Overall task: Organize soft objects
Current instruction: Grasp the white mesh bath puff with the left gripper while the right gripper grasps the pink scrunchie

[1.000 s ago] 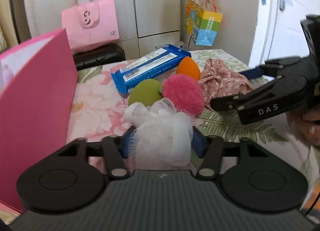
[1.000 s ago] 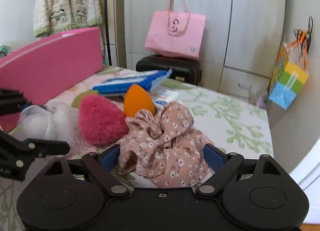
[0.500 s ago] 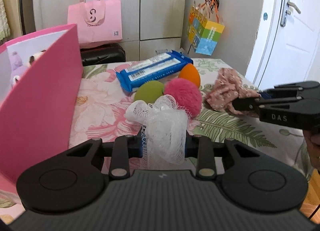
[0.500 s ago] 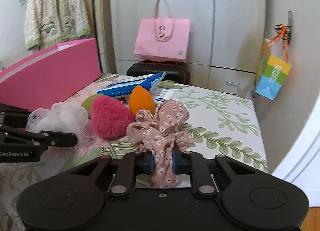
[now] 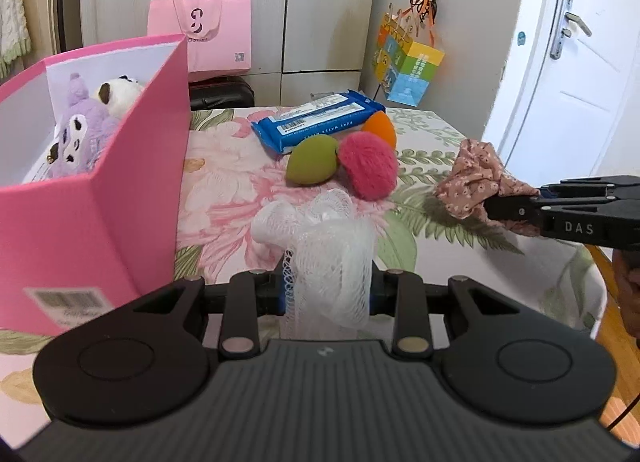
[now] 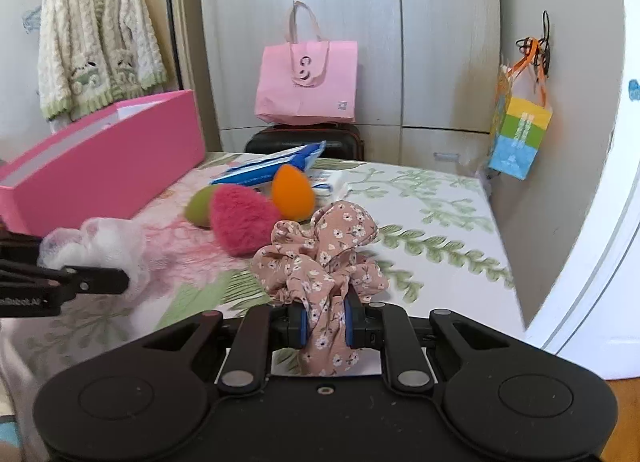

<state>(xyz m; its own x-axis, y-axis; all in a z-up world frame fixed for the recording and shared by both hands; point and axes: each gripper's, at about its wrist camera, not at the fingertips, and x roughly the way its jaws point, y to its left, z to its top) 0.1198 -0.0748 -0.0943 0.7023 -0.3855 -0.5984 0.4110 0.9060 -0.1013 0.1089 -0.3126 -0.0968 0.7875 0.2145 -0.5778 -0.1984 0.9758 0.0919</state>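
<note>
the flowered table point(image 5: 224, 165) bears a pink box point(image 5: 120, 197) at left, plush toys point(image 5: 84, 117) inside. right of it, the left gripper point(image 5: 328, 290) is clenched on a white mesh pouf point(image 5: 320, 238). far right, the right gripper point(image 6: 325, 320) grasps a floral scrunchie point(image 6: 316, 254), near a pink fluffy puff point(image 5: 368, 169).

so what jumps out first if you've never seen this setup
Probably the two grips: the left tool is shut on a white mesh bath pouf, and the right tool is shut on a pink floral scrunchie. Next, the big pink box at the table's left, with plush toys inside, and the fuzzy pink puff mid-table.
</note>
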